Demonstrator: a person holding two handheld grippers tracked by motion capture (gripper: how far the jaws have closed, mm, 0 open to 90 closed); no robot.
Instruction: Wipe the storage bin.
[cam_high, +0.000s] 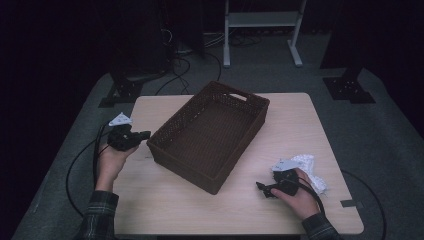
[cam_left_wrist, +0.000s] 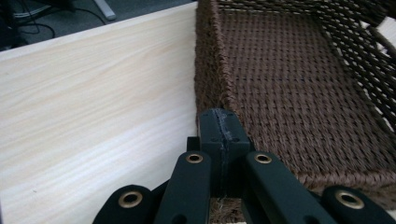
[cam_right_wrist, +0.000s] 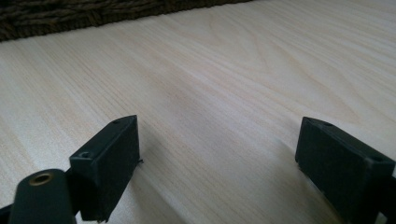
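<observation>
Wicker basket (cam_high: 210, 135) unlabelled; left gripper (cam_left_wrist: 223, 126) closed at its rim, empty; right gripper (cam_right_wrist: 215, 163) wide open, empty.

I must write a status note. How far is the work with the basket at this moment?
Done: nothing lies in the basket so far. In hand: the left gripper, jaws shut, is at its near-left rim, seemingly pinching the weave. The right gripper rests open on the table, beside white crumpled material. Left: apparently moving the basket or filling it.

The person's left hand (cam_high: 111, 161) holds the black two-jaw left gripper (cam_high: 142, 134) level, its jaws pressed together with nothing between them. The right hand (cam_high: 296, 196) holds the black right gripper (cam_high: 264, 190) low, jaws spread wide and empty.
</observation>
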